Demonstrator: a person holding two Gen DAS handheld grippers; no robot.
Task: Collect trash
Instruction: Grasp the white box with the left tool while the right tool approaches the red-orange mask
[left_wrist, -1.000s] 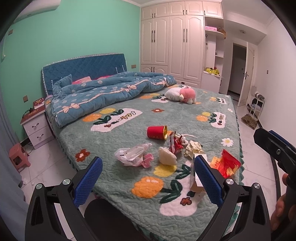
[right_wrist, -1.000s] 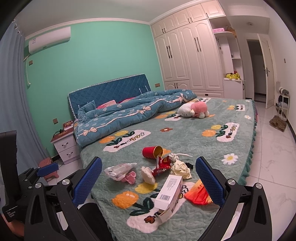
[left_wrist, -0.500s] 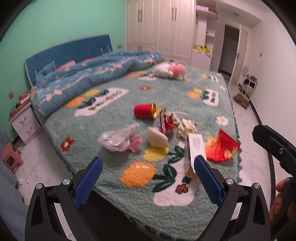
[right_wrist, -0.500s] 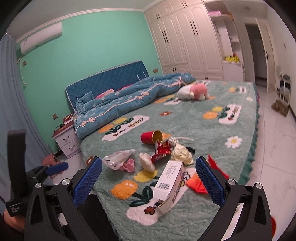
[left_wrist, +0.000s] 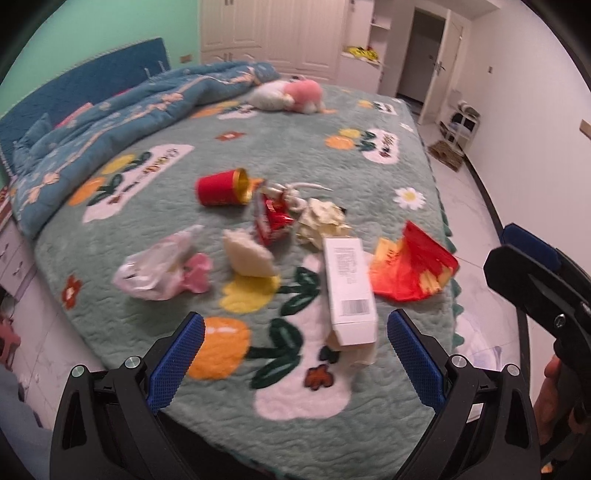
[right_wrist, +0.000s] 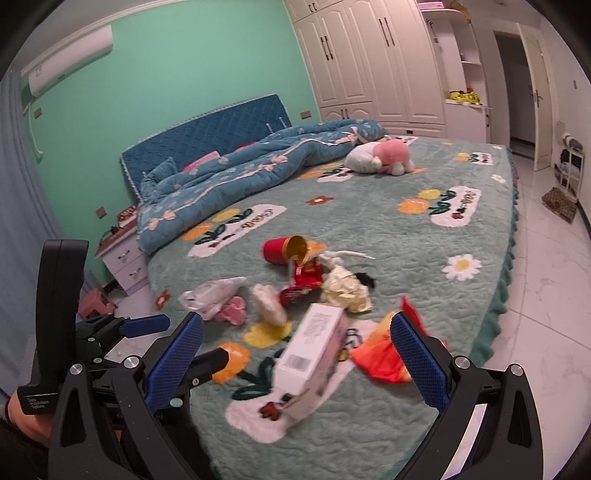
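Note:
Trash lies scattered on the green flowered bedspread (left_wrist: 258, 129): a red paper cup (left_wrist: 221, 187) on its side, a red snack wrapper (left_wrist: 273, 223), crumpled yellowish paper (left_wrist: 321, 221), a cream wad (left_wrist: 249, 254), a clear and pink plastic bag (left_wrist: 162, 267), a white carton (left_wrist: 349, 290) with a barcode, and a red-orange bag (left_wrist: 410, 267). My left gripper (left_wrist: 295, 362) is open, hovering over the bed's near edge just short of the carton. My right gripper (right_wrist: 297, 363) is open too, with the white carton (right_wrist: 310, 358) in front of its fingers and the red-orange bag (right_wrist: 380, 358) beside it.
A blue quilt (right_wrist: 236, 173) is bunched toward the headboard, and a pink and white plush toy (right_wrist: 380, 157) lies farther back. A nightstand (right_wrist: 125, 258) and pink stool (right_wrist: 96, 301) stand left of the bed. White tiled floor (right_wrist: 546, 277) runs along the right.
Both grippers have moved forward and down toward the bed; the trash now looks larger and closer. Both stay open.

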